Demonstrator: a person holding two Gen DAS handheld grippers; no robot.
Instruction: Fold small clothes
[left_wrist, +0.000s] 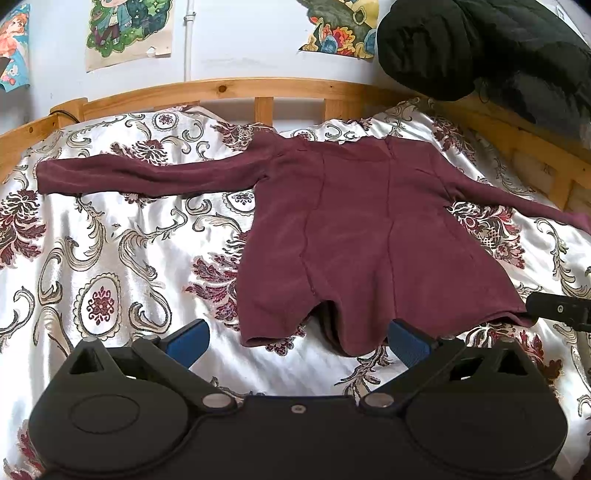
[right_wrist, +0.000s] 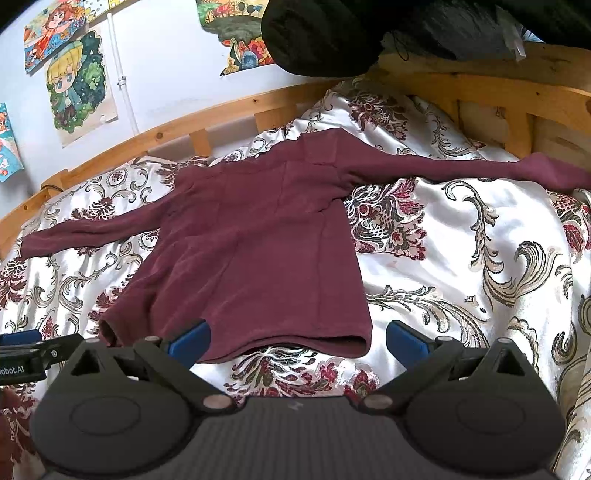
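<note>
On the bed's patterned cover (left_wrist: 122, 236) a maroon top (left_wrist: 347, 229) lies flat, sleeves spread. Left tongs (left_wrist: 298, 341) and right tongs (right_wrist: 297, 341) hover at its hem, both spread wide, gripping nothing.

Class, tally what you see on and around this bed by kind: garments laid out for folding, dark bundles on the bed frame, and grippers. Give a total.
Maroon long-sleeved top: 1
Black bundle on the bed frame: 1
Grippers: 2, left gripper and right gripper, both open
Total: 4

bedspread (left_wrist: 110, 229) open beside shirt (left_wrist: 351, 221), rail (left_wrist: 229, 88) behind
</note>
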